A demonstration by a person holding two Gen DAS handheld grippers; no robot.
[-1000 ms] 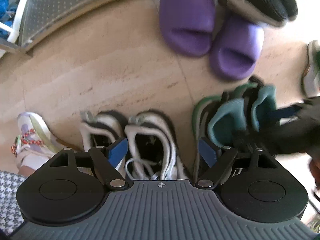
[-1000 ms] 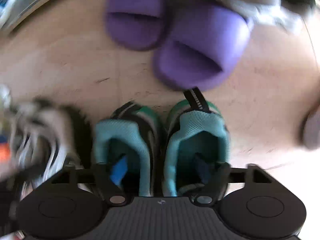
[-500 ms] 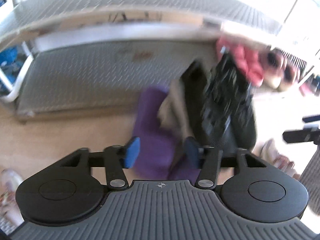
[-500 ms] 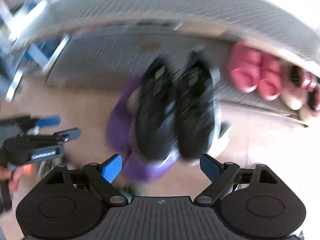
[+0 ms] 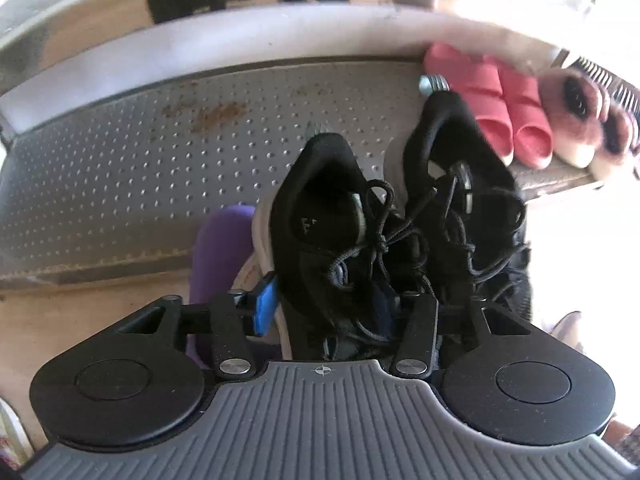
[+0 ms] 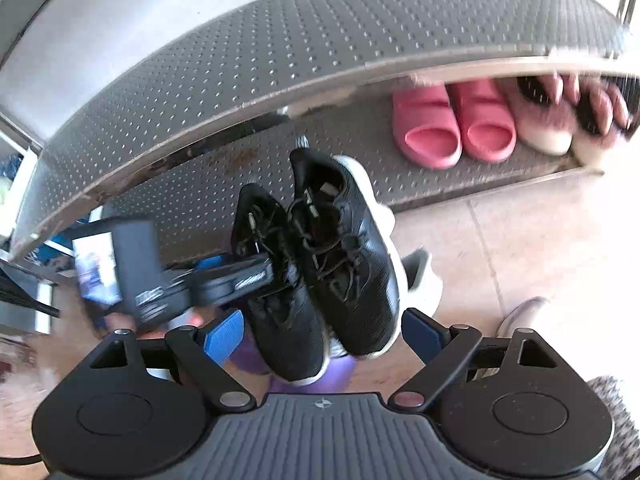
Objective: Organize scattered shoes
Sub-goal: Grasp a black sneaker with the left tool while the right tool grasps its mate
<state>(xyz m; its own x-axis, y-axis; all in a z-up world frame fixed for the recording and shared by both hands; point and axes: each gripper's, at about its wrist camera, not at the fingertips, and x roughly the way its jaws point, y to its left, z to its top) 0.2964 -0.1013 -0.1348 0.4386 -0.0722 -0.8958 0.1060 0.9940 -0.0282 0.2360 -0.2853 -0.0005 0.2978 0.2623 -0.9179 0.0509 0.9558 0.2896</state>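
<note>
A pair of black lace-up sneakers (image 5: pixel 332 216) (image 6: pixel 340 248) lies on purple slippers (image 5: pixel 220 248) at the foot of the grey perforated shoe rack (image 5: pixel 120 184). My left gripper (image 5: pixel 330 304) grips the left sneaker. Its blue pad presses the pale sole side, and its other finger is buried in the laces between the two shoes. Its jaws are opening slightly. In the right wrist view the left gripper (image 6: pixel 224 276) reaches in from the left. My right gripper (image 6: pixel 324 334) hovers above the sneakers' toes with its jaws opening wide and touches nothing.
Pink slides (image 6: pixel 452 124) and fluffy pink slippers (image 6: pixel 548 120) stand on the rack's bottom shelf at the right, under the upper shelf (image 6: pixel 280 60). A pale shoe (image 6: pixel 524 312) lies on the tiled floor to the right. Bare shelf lies left of the pink slides.
Both grippers left the sneaker pairs on the floor and swung up to the black sneakers by the rack. The left jaws narrowed onto one black sneaker. The right jaws widened.
</note>
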